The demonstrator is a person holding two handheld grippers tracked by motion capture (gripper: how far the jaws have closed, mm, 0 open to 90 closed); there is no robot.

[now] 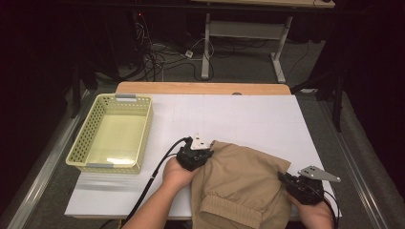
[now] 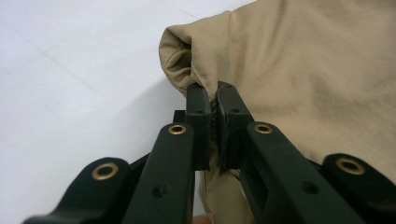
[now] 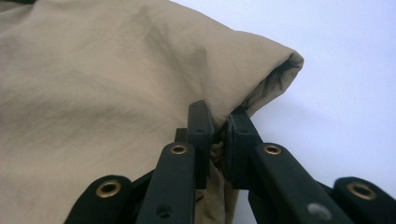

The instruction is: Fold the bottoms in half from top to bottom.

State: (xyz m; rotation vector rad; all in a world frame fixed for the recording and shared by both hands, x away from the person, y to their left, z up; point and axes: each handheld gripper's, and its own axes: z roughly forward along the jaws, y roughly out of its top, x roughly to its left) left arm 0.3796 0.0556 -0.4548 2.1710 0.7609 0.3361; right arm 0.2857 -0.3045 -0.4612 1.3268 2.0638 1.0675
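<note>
— What's on the table [image 1: 248,114] from where you stand?

— A pair of khaki trousers [image 1: 239,181], folded over on itself, lying at the near edge of the white tabletop, right in front of the person. The elastic waistband [image 1: 231,211] faces the person's side, and the folded cloth runs away from it towards the middle of the table.

— And the two tongs?

— Both have hold of it. The left gripper [image 1: 206,155] sits at the far left corner of the folded cloth. In the left gripper view its jaws are pinched almost together with a thin fold of the khaki fabric [image 2: 299,70] squeezed between the pads, just beneath a rolled hem opening [image 2: 180,58].

— The right one?

— The right gripper [image 1: 284,179] is at the right-hand edge of the trousers, near the person's right hand [image 1: 313,210]. In the right gripper view its jaws are drawn in tight on a tuck of the cloth [image 3: 93,93], beside the other hem opening [image 3: 280,70]. A sliver of fabric shows in the narrow gap between the pads.

— Anything else about?

— A pale yellow plastic basket [image 1: 79,143] stands on the left side of the table, well apart from the trousers, with perforated walls. The left hand [image 1: 176,172] is just beside the trousers' left edge, and a black cable [image 1: 157,169] trails from that gripper back across the table. Beyond the far edge you can see a table's legs and tangled cables on the floor.
</note>
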